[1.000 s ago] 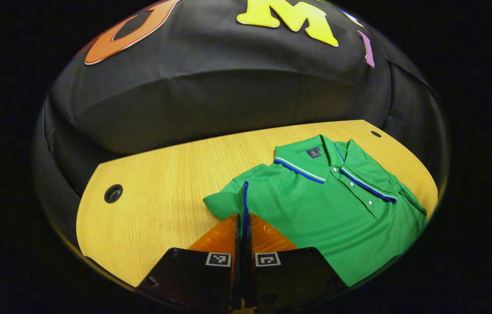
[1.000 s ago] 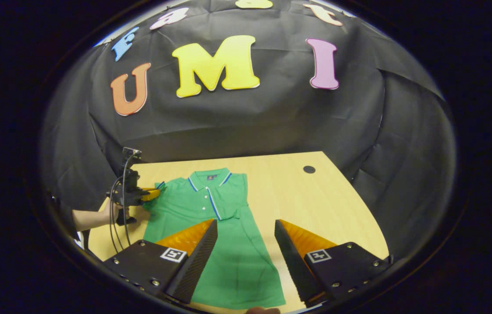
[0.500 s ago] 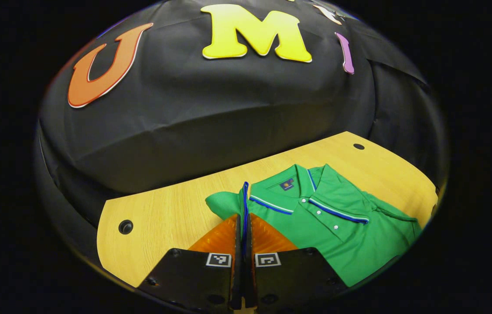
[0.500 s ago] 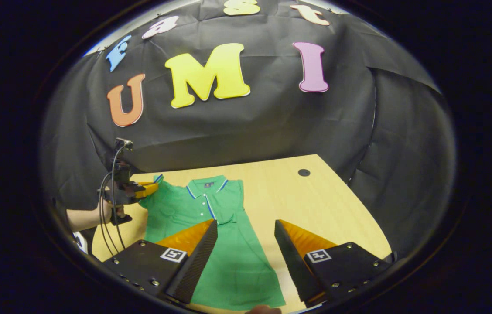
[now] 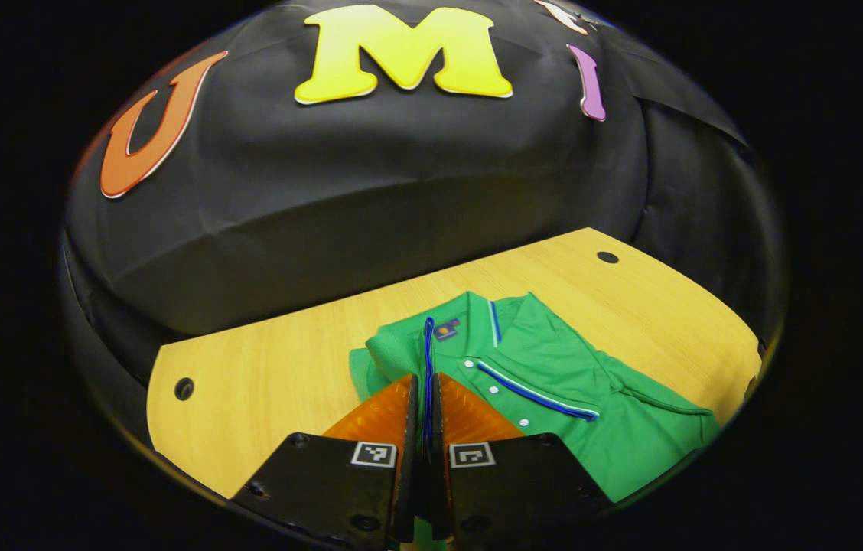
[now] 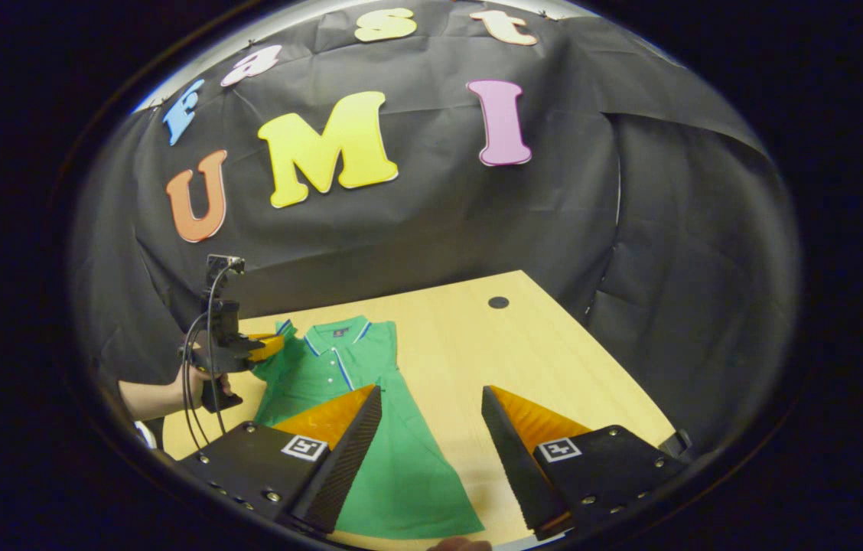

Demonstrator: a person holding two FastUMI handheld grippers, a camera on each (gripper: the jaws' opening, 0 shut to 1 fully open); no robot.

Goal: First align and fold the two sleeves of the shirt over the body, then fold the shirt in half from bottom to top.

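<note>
sleeve (image 5: 393,353) carried farther over shirt (image 5: 554,383)

In the left gripper view, the lower part of the green short-sleeved polo shirt with blue-and-white trim (image 5: 554,383) runs off the rounded edge at lower right, so its hem cannot be seen, and the cuff of the blue-edged green sleeve (image 5: 393,356) disappears between the left gripper's (image 5: 423,383) closed fingers. The small dark label inside the shirt's collar (image 5: 446,330) is too tiny to read. In the right gripper view, the shirt's bottom left corner sits behind the right gripper's (image 6: 431,402) own finger (image 6: 340,444), and the person's forearm (image 6: 152,398) holding the far gripper is cut off at the left edge.
</note>
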